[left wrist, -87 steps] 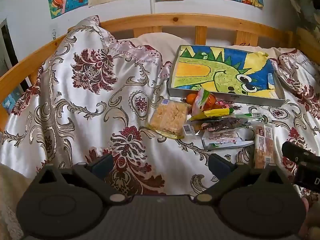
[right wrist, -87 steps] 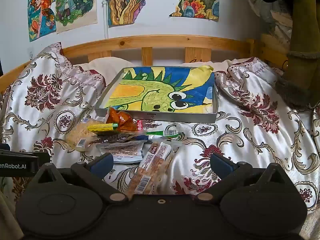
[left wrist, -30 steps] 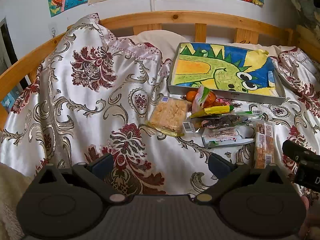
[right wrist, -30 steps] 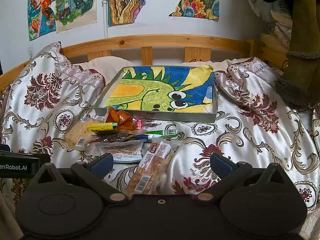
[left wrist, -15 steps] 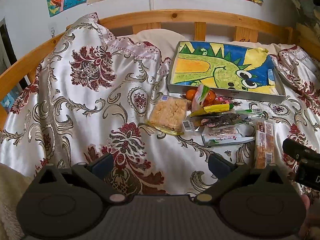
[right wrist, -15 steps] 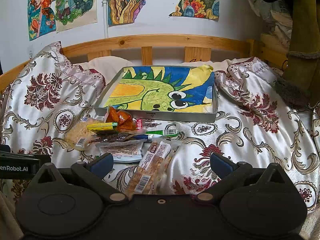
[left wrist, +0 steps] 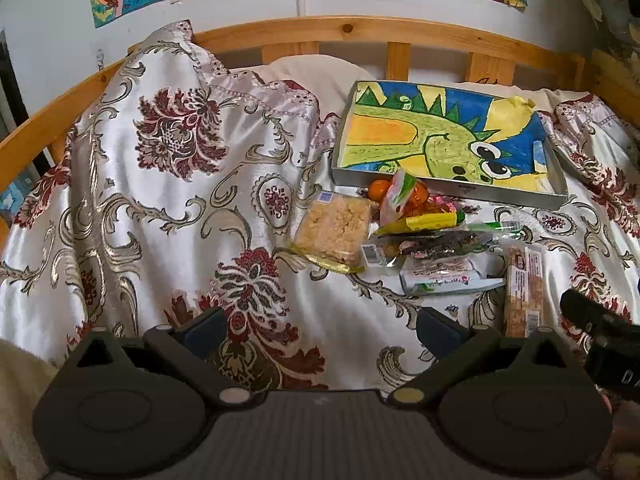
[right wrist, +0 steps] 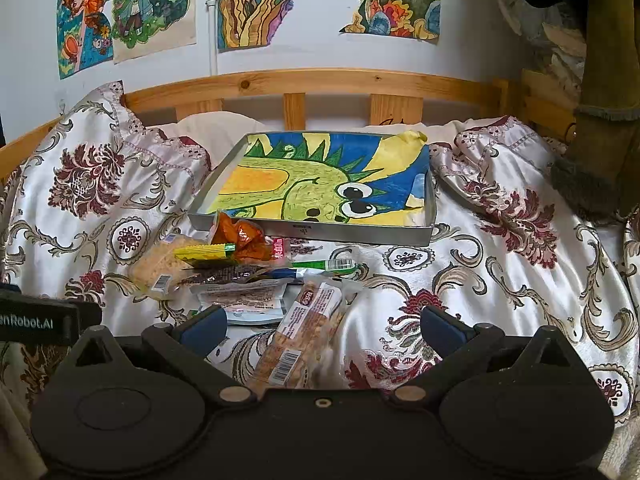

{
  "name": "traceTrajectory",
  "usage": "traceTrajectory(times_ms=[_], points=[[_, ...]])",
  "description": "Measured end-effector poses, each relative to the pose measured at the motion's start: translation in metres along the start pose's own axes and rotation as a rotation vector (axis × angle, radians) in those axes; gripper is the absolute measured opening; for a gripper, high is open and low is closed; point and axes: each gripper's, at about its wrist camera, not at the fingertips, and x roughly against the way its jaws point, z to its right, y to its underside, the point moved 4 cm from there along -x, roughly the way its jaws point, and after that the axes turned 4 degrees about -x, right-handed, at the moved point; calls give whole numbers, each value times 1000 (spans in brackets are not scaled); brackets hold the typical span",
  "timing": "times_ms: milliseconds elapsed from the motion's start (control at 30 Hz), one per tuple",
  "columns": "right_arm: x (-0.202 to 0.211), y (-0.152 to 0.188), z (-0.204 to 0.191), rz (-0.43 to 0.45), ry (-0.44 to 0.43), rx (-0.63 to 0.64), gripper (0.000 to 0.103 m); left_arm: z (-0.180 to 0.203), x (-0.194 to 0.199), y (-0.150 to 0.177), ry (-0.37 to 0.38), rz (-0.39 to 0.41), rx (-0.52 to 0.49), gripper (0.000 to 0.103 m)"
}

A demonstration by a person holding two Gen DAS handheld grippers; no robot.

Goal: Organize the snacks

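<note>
- Snacks in plastic wrappers (right wrist: 248, 276) lie heaped on the floral satin bedspread (right wrist: 500, 264), just before the shallow grey tray (right wrist: 360, 234) lined with a dinosaur drawing.
- Long peanut-brittle bar (right wrist: 304, 336) sits nearest, between the right gripper's (right wrist: 322, 326) spread fingers.
- Left gripper (left wrist: 320, 326) hovers with jaws apart, empty, over bare bedspread.
</note>
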Motion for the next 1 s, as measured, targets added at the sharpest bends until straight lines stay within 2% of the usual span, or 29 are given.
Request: traceTrajectory(times_ms=[700, 800, 933, 1000], points=[[-2, -1, -1, -2, 1, 1, 102, -2, 4, -11, -1, 28, -12, 102], [-2, -2, -1, -17, -5, 6, 102, 1, 9, -19, 40, 60, -62, 102], [-3, -5, -2, -47, -36, 11, 102, 11, 10, -38, 76, 102, -200, 103], [-5, -6, -2, -48, -33, 6, 102, 16, 4, -48, 107, 97, -244, 103]])
